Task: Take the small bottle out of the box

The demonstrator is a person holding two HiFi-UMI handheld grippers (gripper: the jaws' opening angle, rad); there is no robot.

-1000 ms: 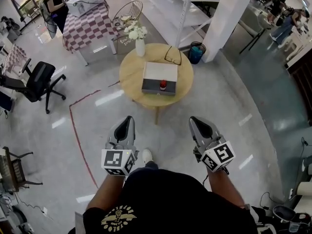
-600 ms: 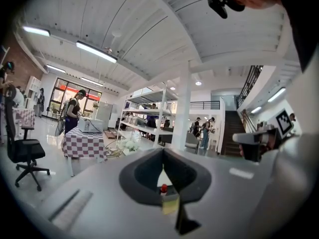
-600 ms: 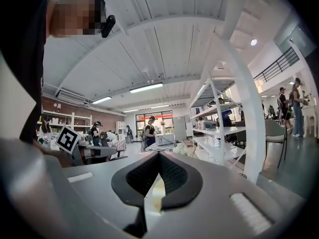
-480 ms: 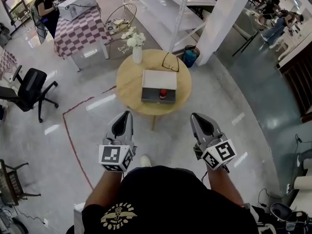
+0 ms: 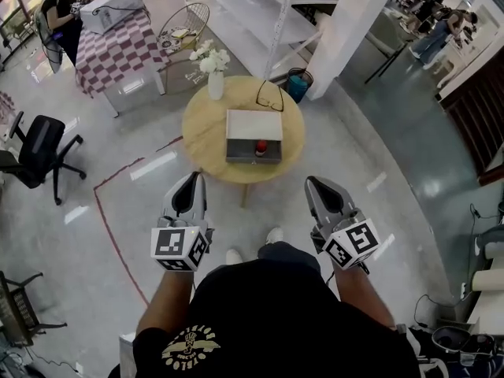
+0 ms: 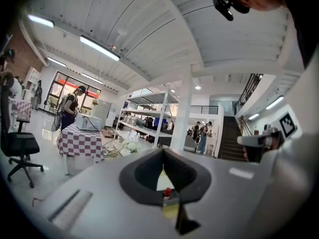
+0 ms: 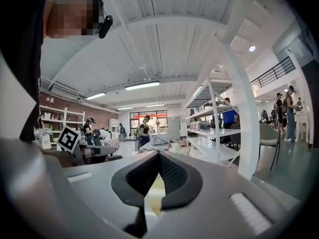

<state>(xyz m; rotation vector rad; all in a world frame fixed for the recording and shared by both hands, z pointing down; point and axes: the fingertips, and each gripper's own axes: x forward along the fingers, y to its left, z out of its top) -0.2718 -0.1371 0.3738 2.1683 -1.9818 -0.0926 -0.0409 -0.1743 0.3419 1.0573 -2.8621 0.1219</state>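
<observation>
A white box with a grey front [image 5: 253, 124] sits on a round wooden table [image 5: 203, 150] ahead of me. The small bottle's red cap [image 5: 260, 146] shows at the box's near edge. In the left gripper view the red cap [image 6: 167, 192] appears far off through the opening between the jaws. Both grippers are held over the floor, well short of the table, and point towards it. My left gripper [image 5: 194, 179] [image 6: 163, 153] is shut and holds nothing. My right gripper [image 5: 313, 184] [image 7: 159, 154] is also shut and holds nothing.
On the table also stand a white vase of flowers [image 5: 215, 79] and a pair of glasses [image 5: 270, 97]. A blue bin [image 5: 297, 84], a white pillar [image 5: 346, 22] and shelving [image 5: 252, 10] lie beyond. A black office chair [image 5: 35, 148] stands at left. People are at the far tables.
The person has walked forward towards the table, and the room has slid left and down in the head view. Both grippers were carried along, still shut.
</observation>
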